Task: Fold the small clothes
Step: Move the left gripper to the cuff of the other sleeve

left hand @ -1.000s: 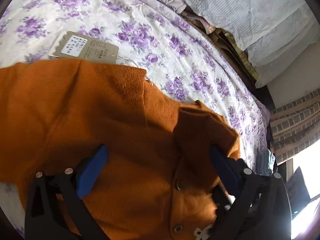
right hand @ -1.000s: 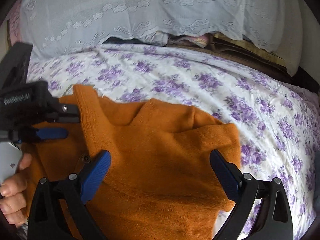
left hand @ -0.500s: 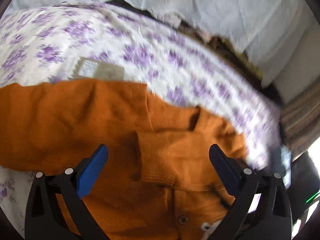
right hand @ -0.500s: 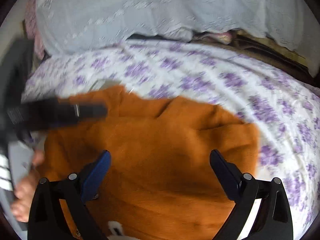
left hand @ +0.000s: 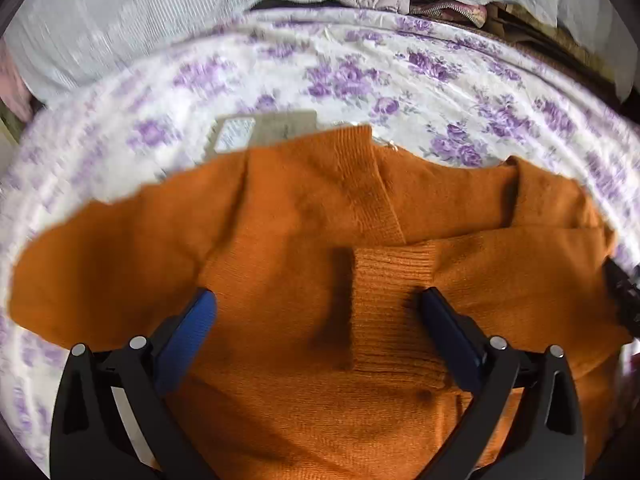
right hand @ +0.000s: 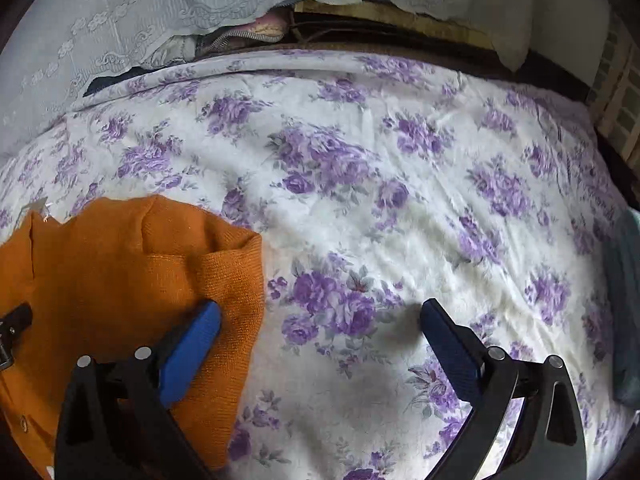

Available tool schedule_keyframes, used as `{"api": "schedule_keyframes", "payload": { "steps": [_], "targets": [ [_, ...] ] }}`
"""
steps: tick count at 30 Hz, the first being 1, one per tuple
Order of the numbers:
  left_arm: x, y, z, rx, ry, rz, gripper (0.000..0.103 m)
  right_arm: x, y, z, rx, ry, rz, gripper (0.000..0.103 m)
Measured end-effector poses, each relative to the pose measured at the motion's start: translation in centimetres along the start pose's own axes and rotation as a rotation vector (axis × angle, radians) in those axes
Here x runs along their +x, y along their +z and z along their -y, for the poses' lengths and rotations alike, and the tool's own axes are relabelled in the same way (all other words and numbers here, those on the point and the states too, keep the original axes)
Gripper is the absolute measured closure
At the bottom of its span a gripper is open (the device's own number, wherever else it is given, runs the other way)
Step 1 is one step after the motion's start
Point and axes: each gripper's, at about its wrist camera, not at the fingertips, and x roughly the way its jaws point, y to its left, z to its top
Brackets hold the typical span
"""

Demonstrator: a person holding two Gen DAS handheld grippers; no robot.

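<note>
An orange knit cardigan (left hand: 320,240) lies on the floral bedspread (left hand: 360,72), one ribbed sleeve cuff (left hand: 392,280) folded across its chest. A paper hang tag (left hand: 264,128) pokes out above its collar. My left gripper (left hand: 316,312) hovers open over the cardigan's middle, nothing between its blue pads. In the right wrist view the cardigan (right hand: 120,272) fills the lower left. My right gripper (right hand: 320,320) is open over the cardigan's right edge and the bare bedspread (right hand: 400,200); its left pad sits above the knit, holding nothing. The other gripper's black tip (right hand: 12,328) shows at the left edge.
A pale lace-trimmed cover (right hand: 120,12) and bundled bedding (right hand: 248,32) lie along the bed's far side. A grey-blue cloth (right hand: 624,300) sits at the right edge. Checked curtain fabric (right hand: 616,92) hangs at far right.
Both grippers have pulled apart and swung. The left now looks squarely down the cardigan, with the sleeve folded over it. The right has shifted rightwards off the cardigan, over the bedspread.
</note>
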Motion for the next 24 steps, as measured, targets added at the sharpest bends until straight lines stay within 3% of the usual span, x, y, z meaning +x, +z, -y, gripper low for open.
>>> {"api": "schedule_keyframes", "payload": {
  "steps": [3,5,7,8,11,13,16,17,20,23,24],
  "targets": [
    [-0.7,0.2,0.1,0.011,0.101,0.037,0.004,-1.8,0.1,0.8,0.049,-0.002,0.058,0.003],
    [-1.7,0.2,-0.4,-0.009,0.103,0.054,0.004,-3.4,0.2,1.6,0.089,0.095,0.079,0.003],
    [-2.8,0.5,-1.2,-0.035,0.060,0.085,0.004,-4.3,0.2,1.6,0.098,0.199,0.062,0.004],
    [-3.2,0.5,-1.2,-0.030,0.048,0.093,0.004,-4.5,0.0,0.8,0.081,0.215,0.053,0.003],
    [-1.7,0.3,0.6,0.058,0.093,0.054,0.004,-3.5,-1.2,-1.6,-0.033,0.108,0.006,0.003],
    [-0.6,-0.4,1.5,0.084,0.104,0.024,0.004,-1.8,-2.6,-2.2,-0.069,0.086,-0.037,0.003],
    [-1.9,-0.1,0.7,0.053,0.084,0.056,0.004,-3.3,-2.1,-1.5,-0.028,0.095,0.004,0.004],
    [-2.4,0.0,0.4,0.036,0.069,0.070,0.004,-4.5,-1.9,-1.3,-0.016,0.108,0.053,0.003],
    [-3.1,0.2,-0.7,-0.006,-0.022,0.074,0.004,-6.4,-1.3,-2.1,0.018,0.228,0.126,0.003],
    [-1.2,-0.2,-0.9,-0.007,0.022,0.012,0.004,-5.0,-0.8,-5.3,-0.032,0.396,0.055,0.003],
    [-0.2,-0.4,-1.5,-0.029,-0.010,-0.024,0.004,-4.0,-0.8,-6.7,-0.068,0.434,0.016,0.003]
  ]
}}
